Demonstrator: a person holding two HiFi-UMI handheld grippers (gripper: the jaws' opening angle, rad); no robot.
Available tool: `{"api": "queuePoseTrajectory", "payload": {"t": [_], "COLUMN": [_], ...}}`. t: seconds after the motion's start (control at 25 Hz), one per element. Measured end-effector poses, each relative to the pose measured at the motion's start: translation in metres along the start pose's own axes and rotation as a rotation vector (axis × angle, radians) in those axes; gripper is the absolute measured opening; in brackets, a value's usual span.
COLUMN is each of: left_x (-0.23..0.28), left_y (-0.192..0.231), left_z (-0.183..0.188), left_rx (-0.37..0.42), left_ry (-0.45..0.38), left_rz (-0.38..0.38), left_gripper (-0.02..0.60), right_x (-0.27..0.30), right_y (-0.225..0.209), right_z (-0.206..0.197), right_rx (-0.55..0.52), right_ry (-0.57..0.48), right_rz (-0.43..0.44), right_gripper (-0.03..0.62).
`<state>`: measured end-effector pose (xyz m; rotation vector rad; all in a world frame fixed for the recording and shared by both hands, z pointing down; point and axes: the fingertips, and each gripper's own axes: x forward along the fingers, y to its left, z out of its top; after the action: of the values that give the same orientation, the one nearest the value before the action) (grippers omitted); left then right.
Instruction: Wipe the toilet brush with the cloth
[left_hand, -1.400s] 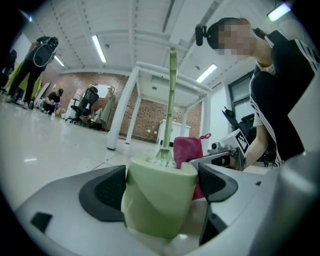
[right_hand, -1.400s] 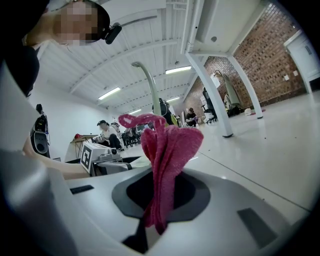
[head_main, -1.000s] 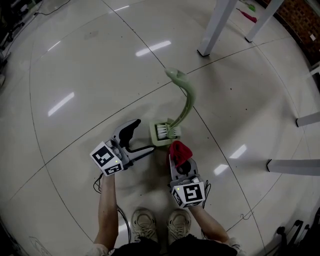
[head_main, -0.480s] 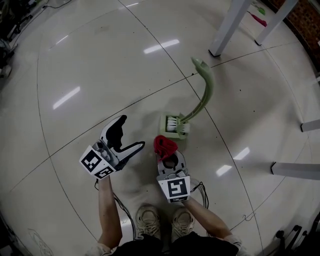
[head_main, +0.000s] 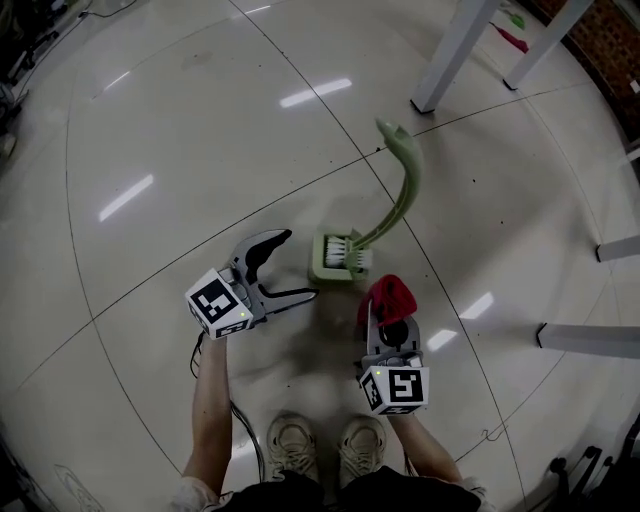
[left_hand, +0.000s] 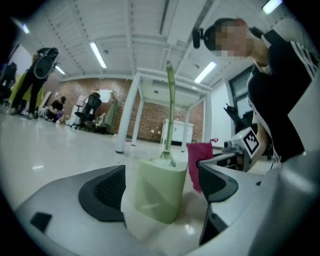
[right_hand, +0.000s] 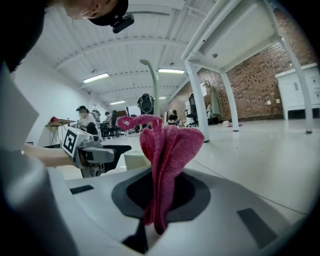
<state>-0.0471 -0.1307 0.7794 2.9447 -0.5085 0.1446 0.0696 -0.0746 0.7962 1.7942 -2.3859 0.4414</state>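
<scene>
The floor (head_main: 180, 130) is the largest thing: pale, glossy tiles with thin dark joints, and long light reflections lie on it. At the upper right of the head view two white square table legs (head_main: 450, 55) stand on it. At the bottom centre are the person's light shoes (head_main: 290, 445). The toilet brush (head_main: 405, 185) stands near the centre of the frame. It is of smooth pale green plastic, its thin handle curves up and bends over at the top like a hook, and its white bristles (head_main: 340, 245) sit in a boxy green holder (head_main: 330, 272) with rounded edges. The left gripper (head_main: 298, 264), grey with black ribbed pads, is at the left of the holder. Its jaws are wide apart and hold nothing. In the left gripper view the holder (left_hand: 156, 190) stands in line with the gap, just ahead of the tips, and no pad presses on it. The right gripper (head_main: 386, 318) is lower right of the holder, a little apart from it. Its jaws are closed on the cloth (head_main: 388, 296), a small red piece of soft, fluffy towel material. In the right gripper view the cloth (right_hand: 167, 160) rises from the pinch in upright folds, with a small loop at its top.
</scene>
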Motion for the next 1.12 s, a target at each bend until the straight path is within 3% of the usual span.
{"api": "queuePoseTrajectory", "payload": {"t": [0.16, 0.32, 0.56, 0.88, 1.12], "left_x": [0.031, 0.044, 0.058, 0.058, 0.055], "left_y": [-0.001, -0.002, -0.001, -0.002, -0.012], "left_z": [-0.010, -0.021, -0.013, -0.014, -0.014], "left_rx": [0.028, 0.075, 0.065, 0.068, 0.044], "left_ry": [0.061, 0.155, 0.135, 0.099, 0.060], "left_rz": [-0.085, -0.176, -0.229, -0.188, -0.067], "left_gripper": [0.433, 0.433, 0.433, 0.433, 0.431], "right_x": [-0.001, 0.000, 0.004, 0.011, 0.008], "right_y": [-0.021, -0.013, -0.013, -0.014, 0.007], "right_z": [0.001, 0.001, -0.002, -0.003, -0.016], "right_rx": [0.018, 0.029, 0.057, 0.072, 0.085], "right_ry": [-0.003, -0.010, -0.004, -0.002, 0.030], "right_rz": [-0.035, -0.002, 0.017, 0.026, 0.067], "right_gripper": [0.031, 0.031, 0.031, 0.031, 0.031]}}
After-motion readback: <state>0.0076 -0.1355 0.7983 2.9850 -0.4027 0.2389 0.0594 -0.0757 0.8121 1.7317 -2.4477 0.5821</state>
